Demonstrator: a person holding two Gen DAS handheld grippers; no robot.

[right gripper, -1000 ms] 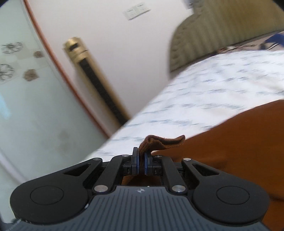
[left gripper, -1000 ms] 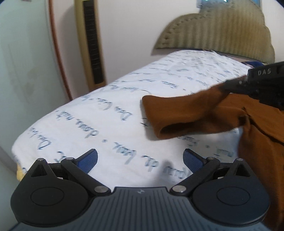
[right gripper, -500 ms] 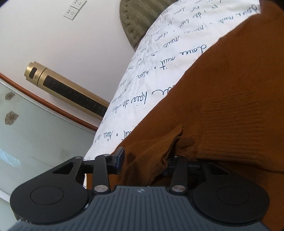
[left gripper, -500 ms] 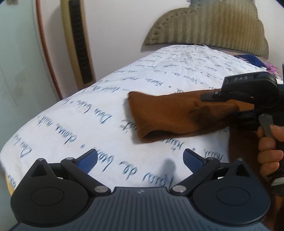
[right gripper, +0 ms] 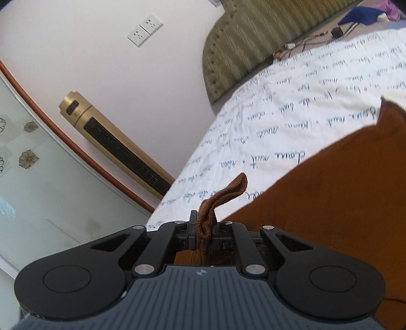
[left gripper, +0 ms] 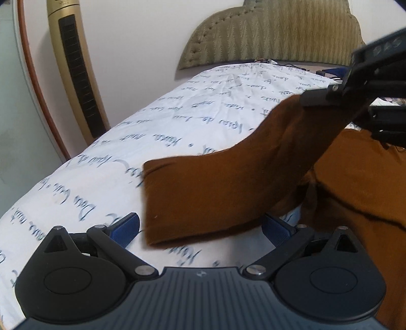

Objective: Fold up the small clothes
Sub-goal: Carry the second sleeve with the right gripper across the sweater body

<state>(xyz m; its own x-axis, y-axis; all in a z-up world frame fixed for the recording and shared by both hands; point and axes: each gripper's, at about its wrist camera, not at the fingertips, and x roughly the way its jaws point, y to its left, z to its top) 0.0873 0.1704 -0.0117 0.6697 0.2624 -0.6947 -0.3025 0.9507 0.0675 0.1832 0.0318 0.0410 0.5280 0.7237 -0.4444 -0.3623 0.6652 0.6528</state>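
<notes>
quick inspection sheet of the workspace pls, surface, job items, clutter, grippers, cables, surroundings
surface: bed sheet, white with blue handwriting print, lightly creased.
job's things: brown sweater on the sheet; its sleeve is lifted and stretched out.
clutter: blue cloth and a small charger at the head end.
grippers: left gripper open, nothing between its fingers; right gripper pinching a fold of the sweater.
cables: a loose cable near the headboard.
surroundings: olive headboard, gold tower fan, wall sockets, glass door.
</notes>
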